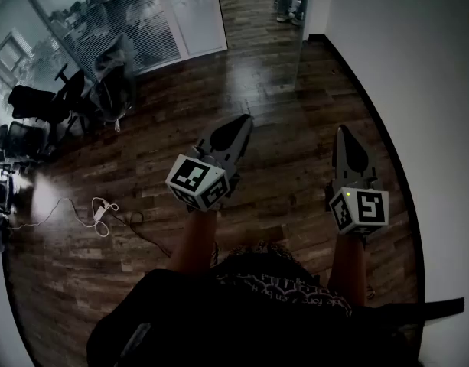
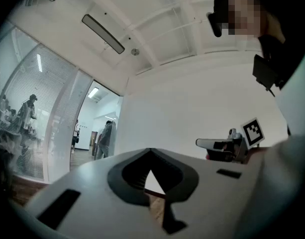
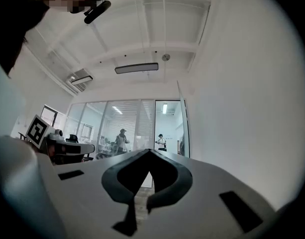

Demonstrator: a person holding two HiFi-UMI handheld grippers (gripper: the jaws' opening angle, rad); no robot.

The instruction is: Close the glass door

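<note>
Our right gripper [image 1: 346,136] was shut and empty, as was the left gripper [image 1: 242,122]. The glass door [image 3: 183,128] stood open well ahead, beside the white wall. We judged it best to walk closer first, then push its free edge steadily.

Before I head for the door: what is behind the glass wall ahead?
Behind the glass wall a person stands in a bright room. Slatted blinds cover part of it, so the room beyond them cannot be made out.

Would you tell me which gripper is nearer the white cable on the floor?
Left. The left gripper is to the right of the cable; the right gripper is farther right still.
</note>
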